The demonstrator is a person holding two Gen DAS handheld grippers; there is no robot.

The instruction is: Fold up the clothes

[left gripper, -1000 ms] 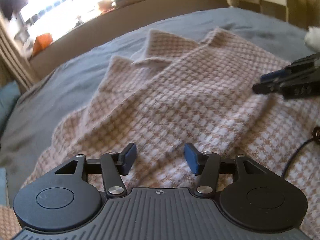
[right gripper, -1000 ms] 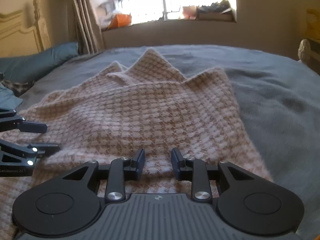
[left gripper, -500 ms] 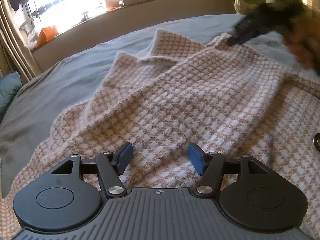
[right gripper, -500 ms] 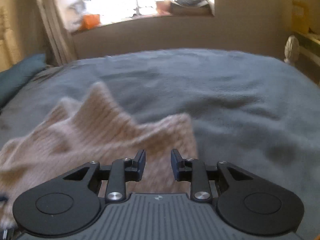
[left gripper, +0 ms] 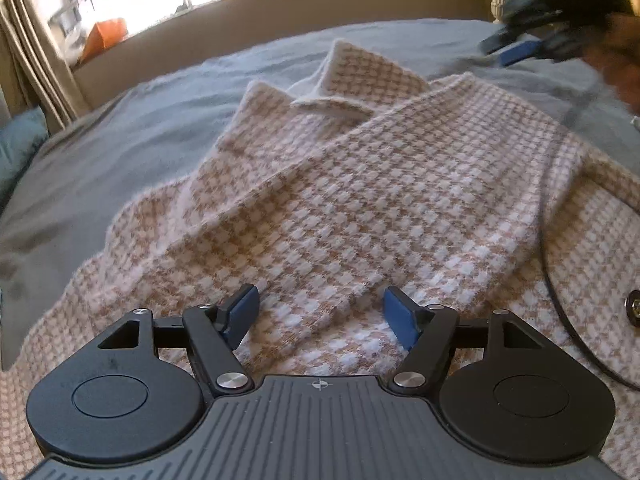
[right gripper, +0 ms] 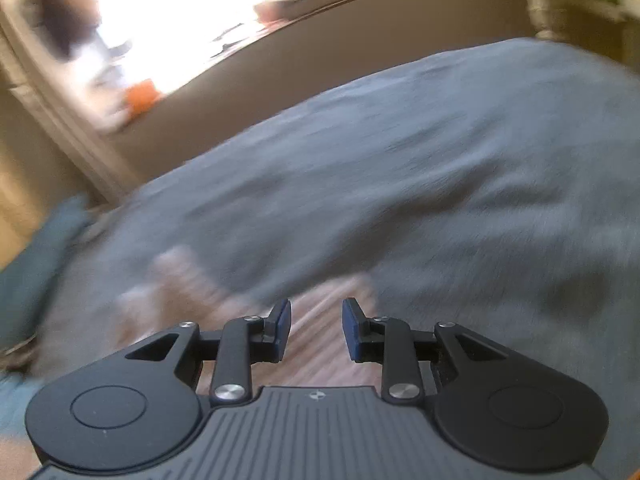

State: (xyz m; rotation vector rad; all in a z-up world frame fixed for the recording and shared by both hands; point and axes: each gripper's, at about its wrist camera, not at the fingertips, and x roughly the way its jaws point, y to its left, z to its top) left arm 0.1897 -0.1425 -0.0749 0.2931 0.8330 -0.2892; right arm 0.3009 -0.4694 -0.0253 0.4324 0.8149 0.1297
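Right gripper has swung to the far right, jaws slightly apart and empty, left gripper just opened wider, empty; I'd pinch the soft, floppy knit garment, spread on the bed, by a hem corner.

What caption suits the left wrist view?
Open left tongs over a checked pink garment on a grey bedspread, nothing gripped.

Home bedroom. Bed with grey blanket fills the view, teal pillow at 9 o'clock, curtain at 10 o'clock, sunlit window sill with clutter at 12 o'clock, cream carved bedpost at 1 o'clock.
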